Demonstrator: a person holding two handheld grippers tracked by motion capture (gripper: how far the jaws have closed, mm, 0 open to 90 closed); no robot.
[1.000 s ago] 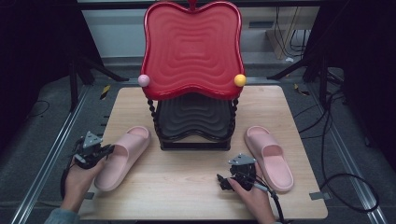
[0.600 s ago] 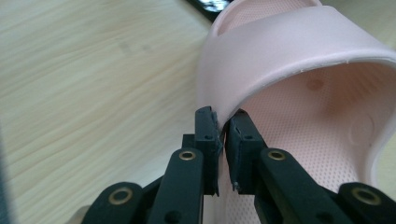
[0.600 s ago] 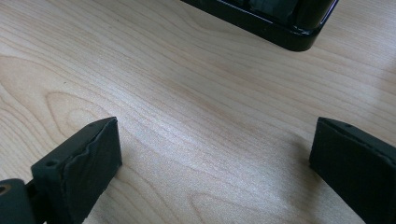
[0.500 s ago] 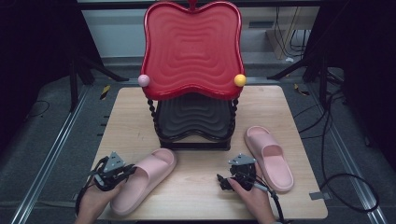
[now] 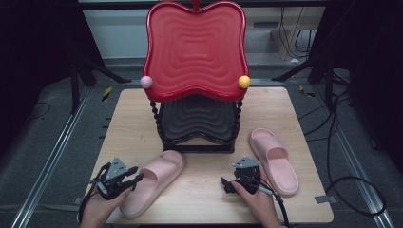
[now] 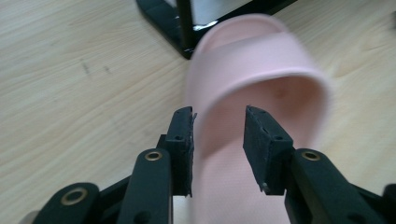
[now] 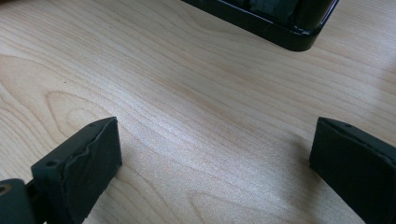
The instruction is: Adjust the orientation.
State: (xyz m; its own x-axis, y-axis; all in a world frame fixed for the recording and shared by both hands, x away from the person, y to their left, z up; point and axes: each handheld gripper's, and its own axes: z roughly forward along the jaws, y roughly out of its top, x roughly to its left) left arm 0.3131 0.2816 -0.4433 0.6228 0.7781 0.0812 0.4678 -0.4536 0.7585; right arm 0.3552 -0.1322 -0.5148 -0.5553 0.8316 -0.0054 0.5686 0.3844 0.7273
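Note:
A pink slipper (image 5: 153,183) lies slantwise on the wooden table (image 5: 204,199) at the front left, its toe near the rack. My left gripper (image 5: 137,177) is at its heel end. In the left gripper view the slipper (image 6: 261,79) stretches ahead of my left gripper (image 6: 217,135). Its jaws have just been opening and now stand apart astride the slipper's near edge, with the pads not pressing on it. A second pink slipper (image 5: 274,159) lies at the front right. Just left of it, my right gripper (image 5: 227,184) rests wide open (image 7: 215,154) over bare wood.
A two-tier rack stands mid-table: a red wavy tray (image 5: 196,47) on top and a black tray (image 5: 197,118) below, with a pink ball (image 5: 146,81) and a yellow ball (image 5: 244,81) on its posts. The rack's black base (image 7: 280,23) lies just ahead of my right gripper.
My left gripper carried the pink slipper rightward from the table's left edge toward the front middle, then its jaws parted off it. The right hand and right slipper stayed still.

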